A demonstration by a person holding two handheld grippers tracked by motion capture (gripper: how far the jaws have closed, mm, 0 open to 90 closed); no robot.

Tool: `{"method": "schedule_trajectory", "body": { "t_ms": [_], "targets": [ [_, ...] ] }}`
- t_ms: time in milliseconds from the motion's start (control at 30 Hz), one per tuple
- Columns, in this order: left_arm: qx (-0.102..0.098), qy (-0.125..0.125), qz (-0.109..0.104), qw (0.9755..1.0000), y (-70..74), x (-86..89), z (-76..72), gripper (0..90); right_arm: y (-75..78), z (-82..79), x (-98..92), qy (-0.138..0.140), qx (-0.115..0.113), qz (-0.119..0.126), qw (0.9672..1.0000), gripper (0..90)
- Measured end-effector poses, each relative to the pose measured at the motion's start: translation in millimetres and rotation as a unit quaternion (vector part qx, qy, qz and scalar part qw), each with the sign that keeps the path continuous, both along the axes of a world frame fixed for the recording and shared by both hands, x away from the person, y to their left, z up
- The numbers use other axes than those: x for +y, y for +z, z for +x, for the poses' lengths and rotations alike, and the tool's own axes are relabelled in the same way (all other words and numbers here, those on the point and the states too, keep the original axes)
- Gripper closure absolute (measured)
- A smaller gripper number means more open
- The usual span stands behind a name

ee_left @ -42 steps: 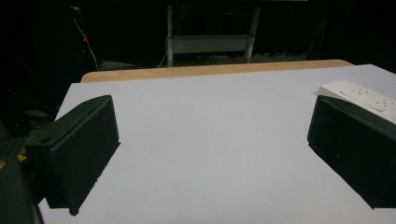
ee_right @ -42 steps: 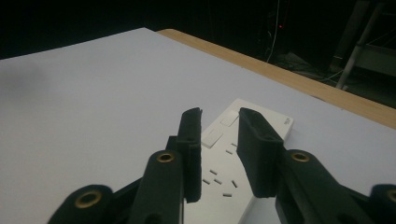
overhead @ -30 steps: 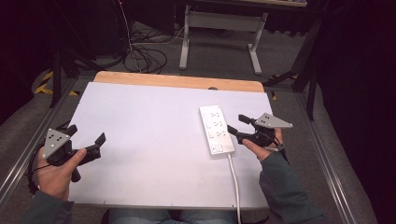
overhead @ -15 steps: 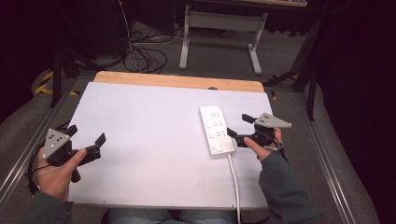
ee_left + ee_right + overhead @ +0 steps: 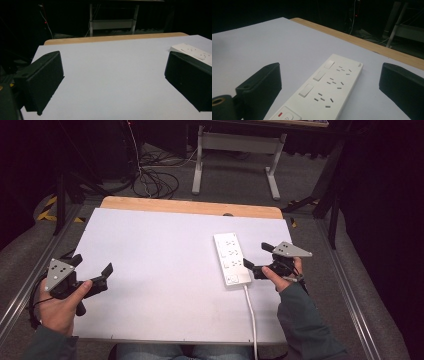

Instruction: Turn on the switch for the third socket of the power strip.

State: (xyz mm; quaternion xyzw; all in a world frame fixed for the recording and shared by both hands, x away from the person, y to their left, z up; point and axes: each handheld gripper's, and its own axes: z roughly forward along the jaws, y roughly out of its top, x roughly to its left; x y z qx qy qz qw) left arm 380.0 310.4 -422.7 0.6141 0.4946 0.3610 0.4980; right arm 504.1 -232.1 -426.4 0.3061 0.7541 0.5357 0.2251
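Lying just ahead of the spread, empty right gripper (image 5: pixel 256 261), whose jaws have just been opening, the power strip (image 5: pixel 231 258) runs lengthwise across them, far from the left hand

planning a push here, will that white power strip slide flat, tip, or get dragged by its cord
The power strip is long, low and flat-bottomed, so it will probably slide rather than tip or roll. Its hard plastic casing looks stiff. The white cord trailing off the near table edge may tug or swing that end. The right hand-held gripper, jaws just opened, stands beside it.

Glossy white plastic power strip (image 5: pixel 329 87), matt tabletop (image 5: pixel 160 255).
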Motion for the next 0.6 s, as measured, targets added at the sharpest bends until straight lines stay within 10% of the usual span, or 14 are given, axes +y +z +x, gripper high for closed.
{"method": "schedule_trajectory", "body": {
  "t_ms": [600],
  "targets": [
    [0.003, -0.002, 0.000, 1.0000, 0.0, -0.6, 1.7, 2.4, -1.6, 1.4, -1.0, 0.000, 0.001, -0.002, 1.0000, 3.8]
  ]
}}
